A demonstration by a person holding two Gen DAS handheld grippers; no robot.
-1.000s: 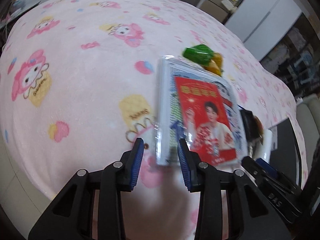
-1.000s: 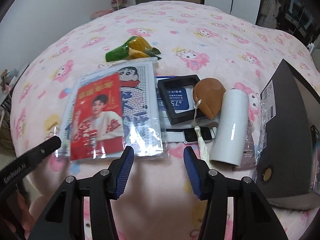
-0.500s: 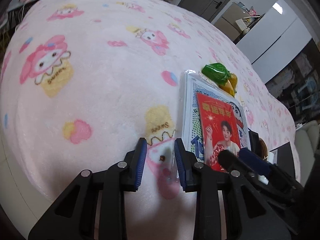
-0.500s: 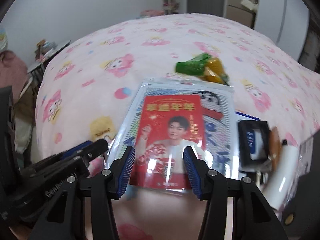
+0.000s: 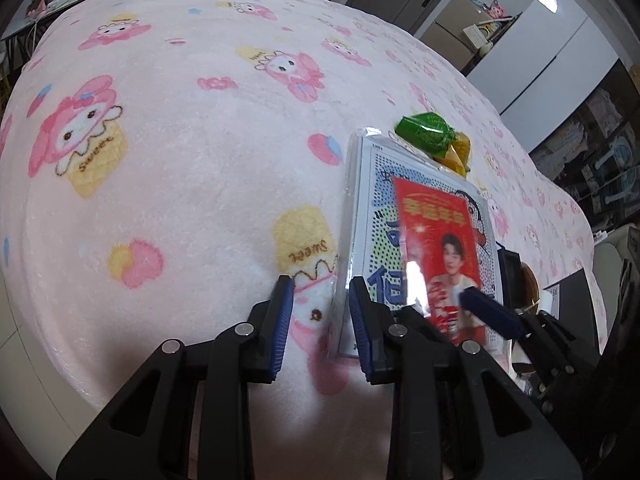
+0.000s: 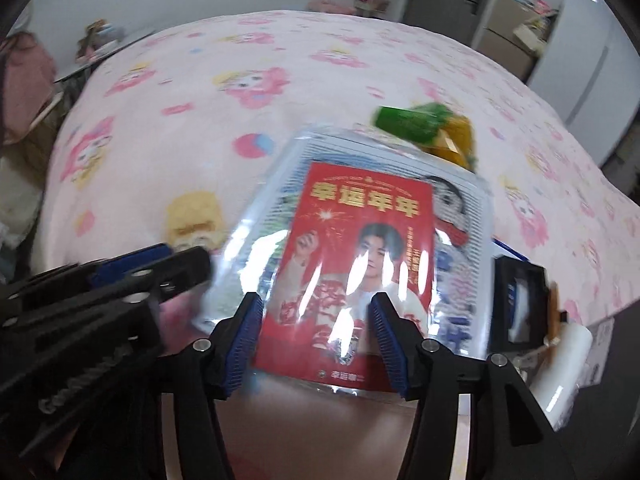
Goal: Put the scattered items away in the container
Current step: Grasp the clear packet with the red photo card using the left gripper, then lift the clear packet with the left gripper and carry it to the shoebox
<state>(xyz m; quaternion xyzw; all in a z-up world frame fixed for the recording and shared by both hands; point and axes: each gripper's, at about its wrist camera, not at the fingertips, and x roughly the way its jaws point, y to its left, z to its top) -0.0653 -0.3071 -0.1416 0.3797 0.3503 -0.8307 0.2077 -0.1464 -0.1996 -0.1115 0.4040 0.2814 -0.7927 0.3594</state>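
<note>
Between the left tongs [image 5: 321,326], open, lies the packet's [image 5: 404,240] clear left edge; nothing is gripped yet. Over its near end the right tongs [image 6: 316,338] gape wide around the red card [image 6: 360,256] inside, holding nothing. Beyond the packet sits a green-and-yellow wrapper [image 6: 428,130]; right of the right tongs lies a black tray [image 6: 516,304]. The packet seems to lie flat on the bed [image 5: 180,140], though blur hides contact. Slick film could slip or buckle if only the thin flap is pinched.

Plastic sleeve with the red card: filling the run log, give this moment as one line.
left hand-held gripper: open at sleeve edge | right hand-held gripper: open over red card | blanket
</note>
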